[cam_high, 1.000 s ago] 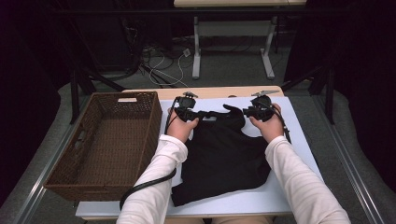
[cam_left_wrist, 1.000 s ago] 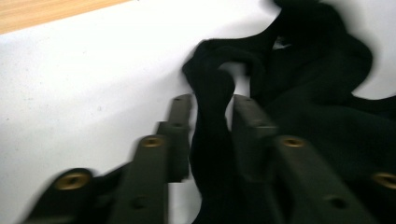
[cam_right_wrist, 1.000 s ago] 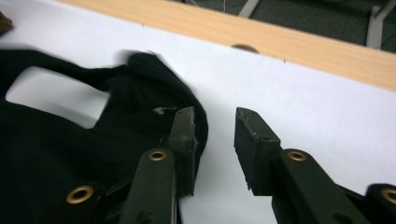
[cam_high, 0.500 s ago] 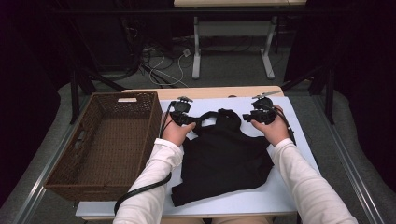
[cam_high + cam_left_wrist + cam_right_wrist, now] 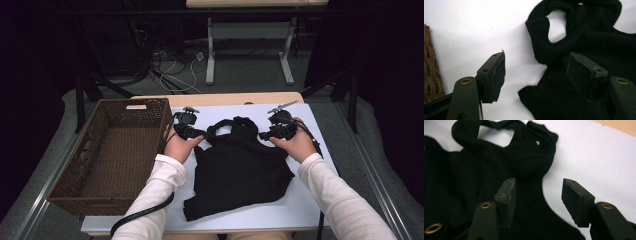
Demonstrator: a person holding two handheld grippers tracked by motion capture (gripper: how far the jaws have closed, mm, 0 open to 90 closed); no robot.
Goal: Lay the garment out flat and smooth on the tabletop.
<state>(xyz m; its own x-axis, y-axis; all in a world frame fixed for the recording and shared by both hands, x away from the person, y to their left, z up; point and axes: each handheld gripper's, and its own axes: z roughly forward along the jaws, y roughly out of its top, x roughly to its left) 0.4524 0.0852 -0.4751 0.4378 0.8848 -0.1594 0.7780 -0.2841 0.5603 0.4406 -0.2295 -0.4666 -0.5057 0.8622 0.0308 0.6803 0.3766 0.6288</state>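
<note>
Both grippers have let go: left gripper (image 5: pixel 536 75) and right gripper (image 5: pixel 537 200) now stand with fingers apart, empty, at the shoulder edges of the black garment (image 5: pixel 237 167). Garment lies spread on the white surface (image 5: pixel 310 200), beside the wicker basket (image 5: pixel 107 155). Laying-out looks finished.

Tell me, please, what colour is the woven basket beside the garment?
Brown basket, clearest in the high view.

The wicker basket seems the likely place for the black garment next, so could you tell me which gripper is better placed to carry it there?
Probably the left gripper: it is open at the black garment's edge nearest the wicker basket.
</note>
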